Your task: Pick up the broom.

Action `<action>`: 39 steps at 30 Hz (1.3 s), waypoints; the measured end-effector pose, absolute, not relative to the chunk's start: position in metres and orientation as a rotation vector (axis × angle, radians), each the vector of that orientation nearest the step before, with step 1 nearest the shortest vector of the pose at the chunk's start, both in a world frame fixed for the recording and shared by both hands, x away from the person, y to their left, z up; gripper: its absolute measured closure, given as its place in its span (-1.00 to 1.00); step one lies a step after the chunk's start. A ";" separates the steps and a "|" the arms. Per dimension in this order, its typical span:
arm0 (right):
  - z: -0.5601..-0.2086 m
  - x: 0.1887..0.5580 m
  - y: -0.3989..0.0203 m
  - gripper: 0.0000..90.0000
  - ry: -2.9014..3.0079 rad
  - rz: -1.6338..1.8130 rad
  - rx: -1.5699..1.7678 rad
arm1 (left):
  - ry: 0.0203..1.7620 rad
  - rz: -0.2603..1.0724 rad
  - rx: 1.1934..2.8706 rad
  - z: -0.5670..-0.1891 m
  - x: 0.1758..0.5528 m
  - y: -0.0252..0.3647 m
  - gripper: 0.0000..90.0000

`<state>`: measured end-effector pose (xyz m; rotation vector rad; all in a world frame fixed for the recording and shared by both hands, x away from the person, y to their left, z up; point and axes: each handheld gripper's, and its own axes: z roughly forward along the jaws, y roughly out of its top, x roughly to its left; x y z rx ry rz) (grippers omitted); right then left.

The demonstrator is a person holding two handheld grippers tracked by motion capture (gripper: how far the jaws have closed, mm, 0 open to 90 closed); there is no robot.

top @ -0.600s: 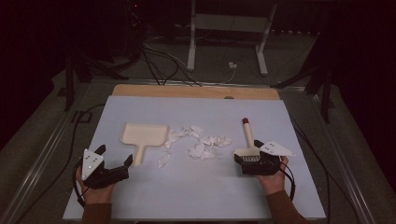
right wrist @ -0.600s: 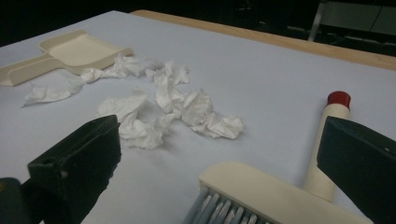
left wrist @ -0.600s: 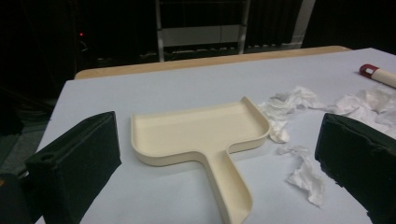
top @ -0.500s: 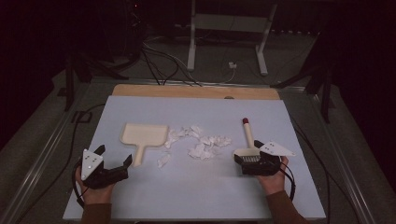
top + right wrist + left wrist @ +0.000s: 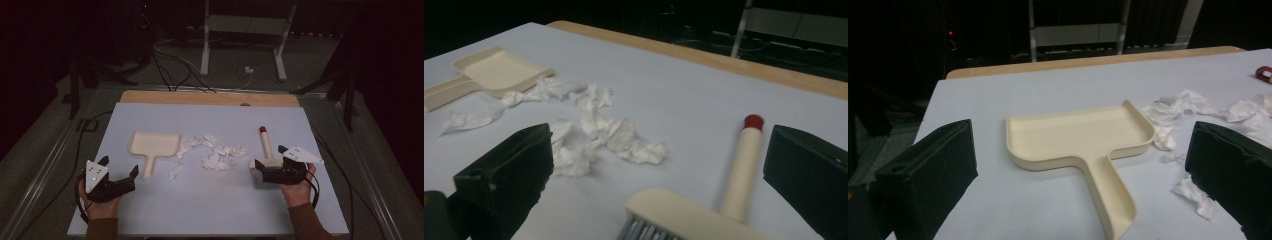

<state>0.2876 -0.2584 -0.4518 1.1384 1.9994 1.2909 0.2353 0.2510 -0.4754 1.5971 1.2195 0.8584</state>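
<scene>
The left gripper (image 5: 119, 181) has its jaws apart, aimed at the dustpan (image 5: 153, 146) handle; the right gripper (image 5: 272, 169), jaws also apart, straddles the brush (image 5: 266, 150); crumpled paper scraps (image 5: 216, 152) lie between, probably for sweeping.

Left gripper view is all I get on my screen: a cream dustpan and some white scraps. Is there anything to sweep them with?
Observer: Yes. A small brush lies on the table's right side, its red-tipped handle pointing away from the person.
Operator: Is anyone holding it?
Observer: No. The right tool sits with its jaws spread on either side of the brush, not closed on it.
Operator: How much paper is there?
Observer: More than you see. The crumpled paper scraps run in a loose band from beside the dustpan nearly to the brush.
</scene>
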 end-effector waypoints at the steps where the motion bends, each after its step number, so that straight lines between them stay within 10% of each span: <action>1: -0.449 0.289 -0.259 -1.00 1.996 1.279 1.141 | 1.223 0.863 1.595 -0.476 0.235 0.251 -0.98; 39: -0.423 0.403 -0.268 -1.00 1.933 1.078 1.385 | 1.240 0.858 1.569 -0.479 0.233 0.252 -0.98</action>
